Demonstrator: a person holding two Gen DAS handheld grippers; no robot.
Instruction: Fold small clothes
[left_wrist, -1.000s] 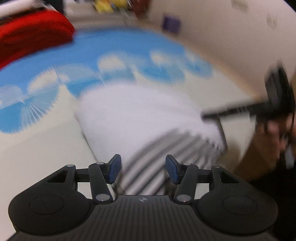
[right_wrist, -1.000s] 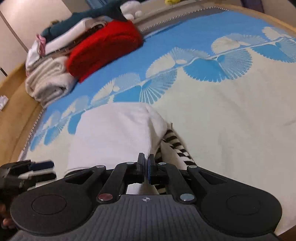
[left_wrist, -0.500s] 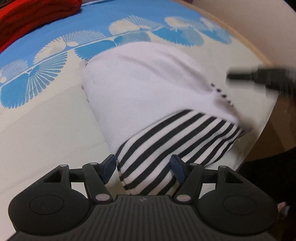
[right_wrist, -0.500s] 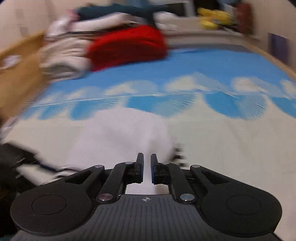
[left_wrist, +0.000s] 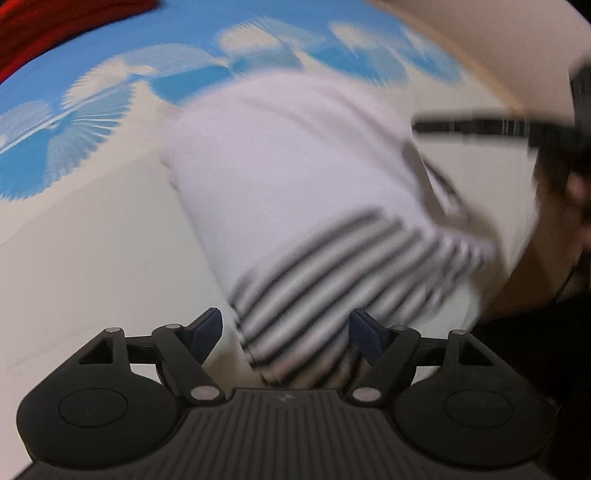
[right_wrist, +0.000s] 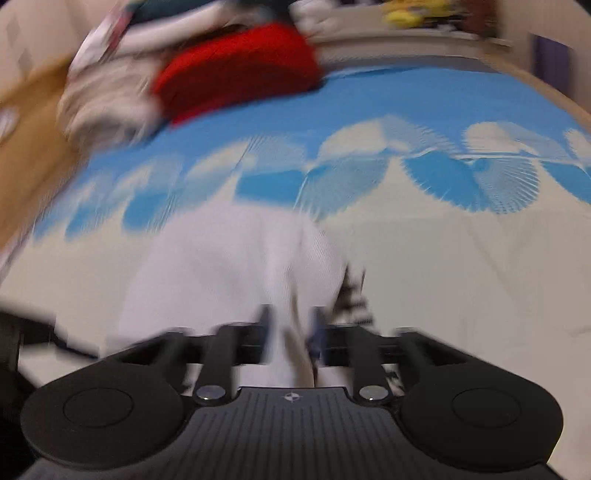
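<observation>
Your left gripper (left_wrist: 286, 334) is spreading its fingers (left_wrist: 207, 328) wide around the striped end of the folded white garment (left_wrist: 295, 192) lying on the blue-and-cream blanket (right_wrist: 443, 258), gripping nothing. Your right gripper (right_wrist: 290, 332), clenched a second ago, is parting its fingers over the garment's near edge, released.

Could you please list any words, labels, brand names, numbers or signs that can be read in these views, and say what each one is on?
No readable text in either view.
Left gripper: a small pale mark on its ribbed body, too blurred to read.
Right gripper: a small round emblem on its body, a symbol, no letters.
White and striped garment: stripes only, no visible label.
</observation>
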